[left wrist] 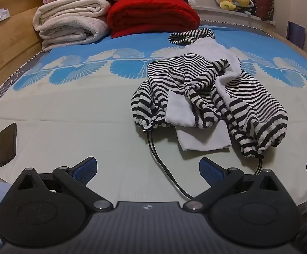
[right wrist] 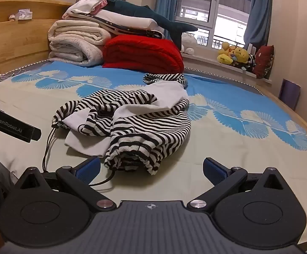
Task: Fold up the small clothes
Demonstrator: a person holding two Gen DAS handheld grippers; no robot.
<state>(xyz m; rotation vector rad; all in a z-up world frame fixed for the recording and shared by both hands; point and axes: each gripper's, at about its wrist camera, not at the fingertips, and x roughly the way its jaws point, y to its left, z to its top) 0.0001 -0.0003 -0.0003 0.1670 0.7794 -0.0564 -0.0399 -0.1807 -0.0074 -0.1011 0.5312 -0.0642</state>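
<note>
A crumpled black-and-white striped garment (left wrist: pixel 206 89) with white panels and black drawstrings lies on the bed, also in the right wrist view (right wrist: pixel 132 118). My left gripper (left wrist: pixel 147 169) is open and empty, just short of the garment's near hem, with a black drawstring (left wrist: pixel 164 167) running between its fingers. My right gripper (right wrist: pixel 151 169) is open and empty, with the garment's gathered striped hem (right wrist: pixel 132 160) lying between its fingertips. The left gripper's body (right wrist: pixel 11 127) shows at the left edge of the right wrist view.
The bed sheet (left wrist: pixel 69 116) is pale with a blue fan pattern. Folded white blankets (left wrist: pixel 73 21) and a red blanket (left wrist: pixel 153 14) are stacked at the headboard. A black phone (left wrist: pixel 6 145) lies at the left. Plush toys (right wrist: pixel 236 57) sit on the windowsill.
</note>
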